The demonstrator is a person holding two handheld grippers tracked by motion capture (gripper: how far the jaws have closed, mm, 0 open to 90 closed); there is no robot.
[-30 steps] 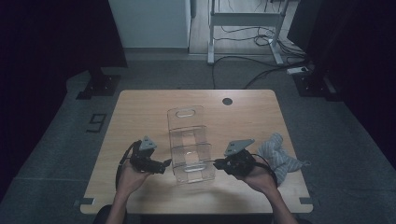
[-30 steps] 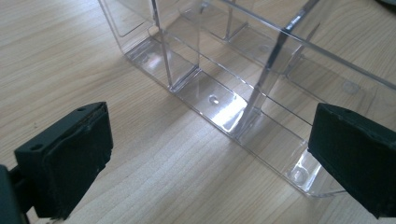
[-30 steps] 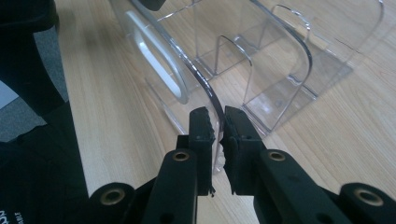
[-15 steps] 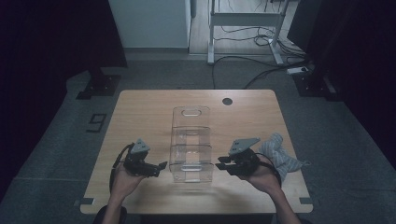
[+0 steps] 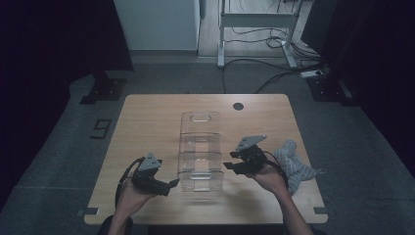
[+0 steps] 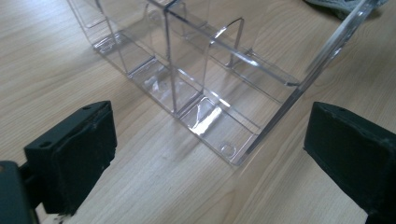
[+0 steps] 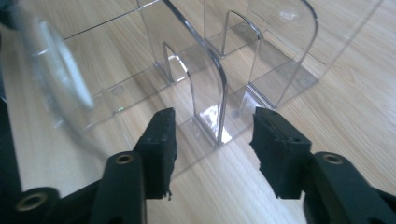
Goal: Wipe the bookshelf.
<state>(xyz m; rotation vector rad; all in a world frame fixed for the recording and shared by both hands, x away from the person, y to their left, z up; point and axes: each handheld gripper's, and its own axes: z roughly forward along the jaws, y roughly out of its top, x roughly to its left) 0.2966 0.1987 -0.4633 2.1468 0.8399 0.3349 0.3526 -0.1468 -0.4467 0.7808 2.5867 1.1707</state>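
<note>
Clear plastic holder (image 5: 201,152) stands in the middle of the wooden table (image 5: 147,122), between the two grippers. It has see-through walls that split it into a few slots (the far end has a rounded cut-out near the top). The left gripper (image 5: 169,185) sits low at the near left corner of the holder, just beside it, in the person's left hand (image 5: 133,197). In the left gripper view its jaws are spread wide with nothing between them, and the near corner of the holder (image 6: 233,149) lies on the table ahead of them, a bit toward the right jaw. The right gripper (image 5: 229,165) is at the holder's right side, held by the right hand (image 5: 268,178), with its tips just next to the clear wall. In the right gripper view its jaws are apart too, and one upright clear divider (image 7: 205,88) stands right ahead of the gap, not pinched by either jaw. A grey cloth (image 5: 296,164) lies crumpled on the table just behind the right hand. A small dark hole (image 5: 238,106) sits near the far edge of the table.
</note>
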